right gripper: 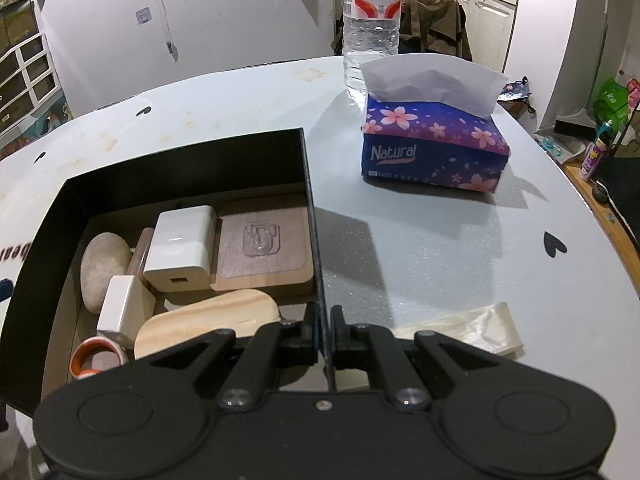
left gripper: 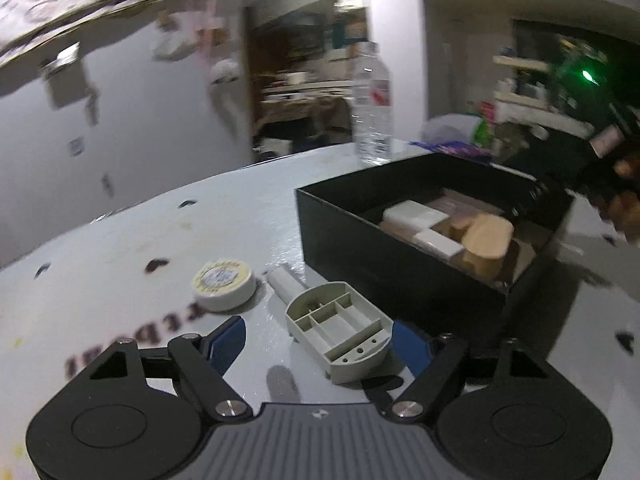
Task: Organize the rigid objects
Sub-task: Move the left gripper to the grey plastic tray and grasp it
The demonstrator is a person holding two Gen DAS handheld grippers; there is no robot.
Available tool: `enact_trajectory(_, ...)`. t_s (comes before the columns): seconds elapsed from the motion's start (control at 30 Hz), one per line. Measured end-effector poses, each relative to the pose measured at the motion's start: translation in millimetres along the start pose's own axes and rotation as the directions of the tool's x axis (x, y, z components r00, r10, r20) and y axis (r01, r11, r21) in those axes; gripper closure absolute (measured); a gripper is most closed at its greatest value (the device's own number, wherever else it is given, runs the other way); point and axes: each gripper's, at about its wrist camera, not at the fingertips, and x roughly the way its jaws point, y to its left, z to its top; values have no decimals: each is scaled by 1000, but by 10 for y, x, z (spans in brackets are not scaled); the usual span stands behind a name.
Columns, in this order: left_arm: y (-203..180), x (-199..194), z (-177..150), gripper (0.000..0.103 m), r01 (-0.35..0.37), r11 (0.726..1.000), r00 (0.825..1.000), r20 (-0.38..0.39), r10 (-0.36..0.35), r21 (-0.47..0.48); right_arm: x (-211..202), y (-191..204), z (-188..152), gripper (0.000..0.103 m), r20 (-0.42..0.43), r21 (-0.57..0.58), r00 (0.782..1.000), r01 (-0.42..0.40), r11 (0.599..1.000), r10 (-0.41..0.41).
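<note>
While right hand-held gripper [right gripper: 323, 330] pinches black box [right gripper: 306, 168] wall, box holds chargers [right gripper: 182, 248], stone [right gripper: 105, 266], wood pieces [right gripper: 208, 322], tape [right gripper: 96, 358]; left hand-held gripper [left gripper: 318, 338] wide open around gray plastic part [left gripper: 338, 330].

The left wrist view looks low across the bench [left gripper: 168, 240] toward the black box [left gripper: 400, 264]. The right wrist view looks down from the box wall [right gripper: 316, 240]. Both share the water bottle [right gripper: 370, 20].
</note>
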Motion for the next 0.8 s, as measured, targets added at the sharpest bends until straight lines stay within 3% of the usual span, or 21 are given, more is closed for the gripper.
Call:
enact_trajectory(0.2, 209, 140, 45, 22, 153, 985, 988, -30, -151, 74, 1, 6, 4, 97, -3, 5, 1000, 3, 1000, -3)
enact_trajectory(0.4, 301, 269, 88, 22, 293, 952, 955, -74, -287, 85, 6, 21, 21, 97, -12, 9, 1000, 12, 1000, -12)
enact_trajectory(0.8, 321, 467, 119, 22, 363, 926, 931, -86, -355, 109, 10, 40, 39, 96, -22, 10, 999, 25, 1000, -25)
